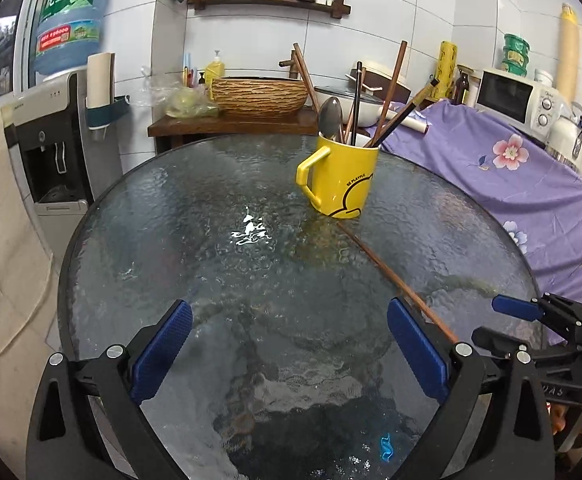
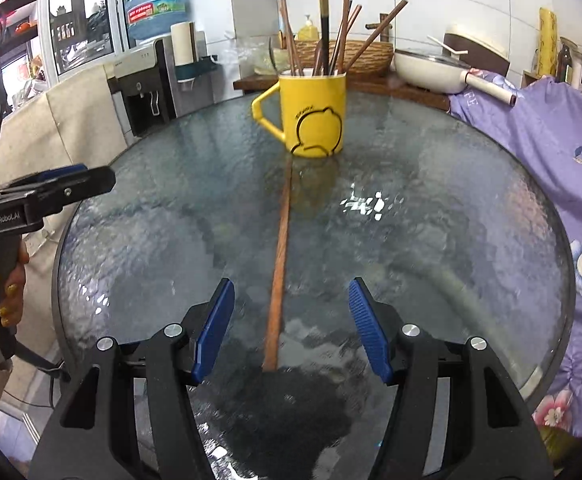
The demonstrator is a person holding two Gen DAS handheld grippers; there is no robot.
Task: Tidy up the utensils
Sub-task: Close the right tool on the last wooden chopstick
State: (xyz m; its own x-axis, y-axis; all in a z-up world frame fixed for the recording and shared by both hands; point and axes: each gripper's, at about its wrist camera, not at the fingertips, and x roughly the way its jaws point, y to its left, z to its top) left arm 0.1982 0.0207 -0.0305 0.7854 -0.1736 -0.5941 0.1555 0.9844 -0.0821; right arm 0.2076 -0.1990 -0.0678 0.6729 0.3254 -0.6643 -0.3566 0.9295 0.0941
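A yellow mug (image 1: 341,178) (image 2: 315,114) stands on the round glass table (image 1: 171,216) (image 2: 451,208), holding several chopsticks and a metal spoon (image 1: 329,114). One brown chopstick (image 1: 391,276) (image 2: 281,264) lies flat on the glass, running from the mug's base toward me. My left gripper (image 1: 289,322) is wide open over bare glass, the chopstick passing just outside its right finger. My right gripper (image 2: 291,312) is open above the chopstick's near end, which lies between its blue pads (image 2: 215,328) without touching them. The right gripper (image 1: 531,312) also shows at the edge of the left wrist view.
A purple floral cloth (image 1: 511,184) covers furniture to the right of the table. Behind stand a wooden counter with a woven basket (image 1: 259,96), a white pan (image 2: 427,68), a microwave (image 1: 519,96) and a water dispenser (image 1: 51,148). A hand (image 2: 9,284) holds the left gripper's handle.
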